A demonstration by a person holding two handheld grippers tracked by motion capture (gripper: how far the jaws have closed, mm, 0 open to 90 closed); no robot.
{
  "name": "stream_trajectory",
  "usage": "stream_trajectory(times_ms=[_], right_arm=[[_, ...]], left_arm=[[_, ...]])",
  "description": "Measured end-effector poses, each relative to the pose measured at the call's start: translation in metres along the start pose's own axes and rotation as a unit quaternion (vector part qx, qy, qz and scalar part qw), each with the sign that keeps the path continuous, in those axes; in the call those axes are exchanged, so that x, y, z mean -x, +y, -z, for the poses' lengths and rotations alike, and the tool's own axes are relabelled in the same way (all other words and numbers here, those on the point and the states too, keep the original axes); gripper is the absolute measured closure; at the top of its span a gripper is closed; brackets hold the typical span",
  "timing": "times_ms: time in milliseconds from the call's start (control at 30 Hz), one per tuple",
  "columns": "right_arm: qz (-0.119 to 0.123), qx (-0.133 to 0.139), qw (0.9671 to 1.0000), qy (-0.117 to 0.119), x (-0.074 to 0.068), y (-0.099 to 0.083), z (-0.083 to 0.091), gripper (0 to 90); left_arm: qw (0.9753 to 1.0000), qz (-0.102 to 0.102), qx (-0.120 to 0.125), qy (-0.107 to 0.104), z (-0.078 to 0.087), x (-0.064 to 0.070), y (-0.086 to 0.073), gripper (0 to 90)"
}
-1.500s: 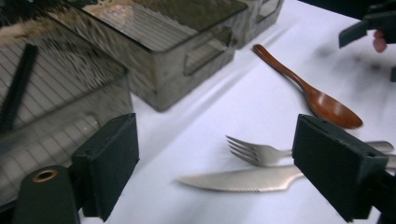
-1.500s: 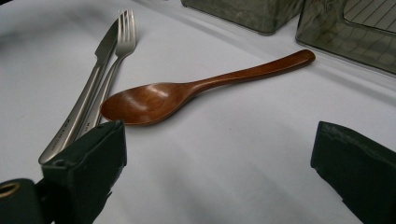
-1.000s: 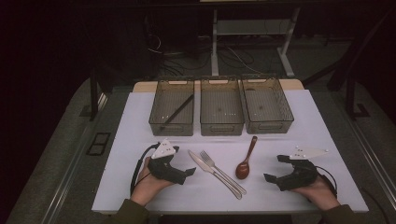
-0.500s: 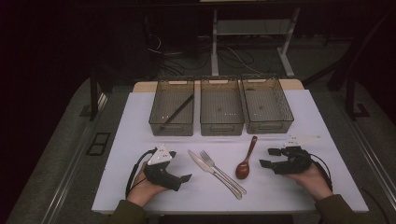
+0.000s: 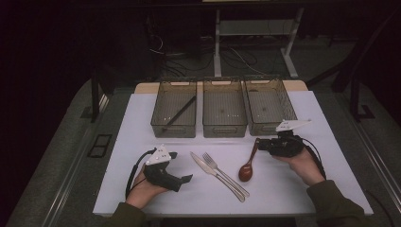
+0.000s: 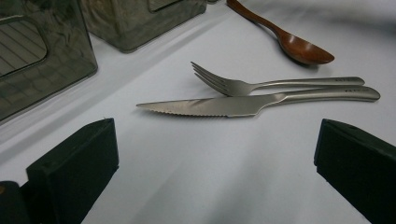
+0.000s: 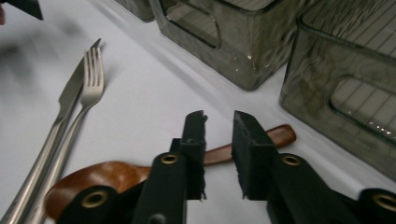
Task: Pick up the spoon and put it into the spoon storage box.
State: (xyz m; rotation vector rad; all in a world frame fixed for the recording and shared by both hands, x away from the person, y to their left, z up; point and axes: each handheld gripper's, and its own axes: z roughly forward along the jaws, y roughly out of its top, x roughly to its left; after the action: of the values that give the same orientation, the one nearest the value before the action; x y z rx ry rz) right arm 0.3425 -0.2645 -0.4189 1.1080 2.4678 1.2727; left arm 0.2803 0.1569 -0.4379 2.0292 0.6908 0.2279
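Observation:
A wooden spoon [image 5: 246,171] lies on the white table, its handle pointing away toward the bins. My right gripper [image 5: 259,143] hovers at the handle's far end. In the right gripper view its jaws [image 7: 219,121] stand a narrow gap apart, with the spoon handle [image 7: 278,134] crossing underneath and nothing clamped between them. A steel knife [image 5: 212,170] and fork [image 5: 226,177] lie side by side left of the spoon. My left gripper [image 5: 185,178] rests near the front left, wide open [image 6: 215,140], facing the knife [image 6: 233,105] and fork [image 6: 243,86].
Three smoky clear bins stand in a row at the back: left bin [image 5: 173,132] holding a black stick [image 5: 180,111], middle bin [image 5: 224,130], and right bin [image 5: 265,128] close beside my right gripper. The white table cover [image 5: 137,123] ends near the forearms.
My right gripper has moved away from the person and to the left, reaching the spoon handle's end. The left gripper has hardly shifted. The cutlery lies as before.

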Motion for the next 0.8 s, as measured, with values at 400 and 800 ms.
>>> stream_trajectory(times_ms=[400, 800], right_arm=[[0.009, -0.034, 0.9993, -0.014, 0.014, 0.02, -0.036, 88.8], [0.009, -0.08, 0.9962, -0.032, 0.02, 0.014, -0.056, 88.9]], left_arm=[[1.0, -0.001, 0.005, 0.001, 0.0, 0.0, -0.001, 0.0], [1.0, -0.003, 0.005, -0.002, 0.0, 0.001, -0.001, 0.0]])
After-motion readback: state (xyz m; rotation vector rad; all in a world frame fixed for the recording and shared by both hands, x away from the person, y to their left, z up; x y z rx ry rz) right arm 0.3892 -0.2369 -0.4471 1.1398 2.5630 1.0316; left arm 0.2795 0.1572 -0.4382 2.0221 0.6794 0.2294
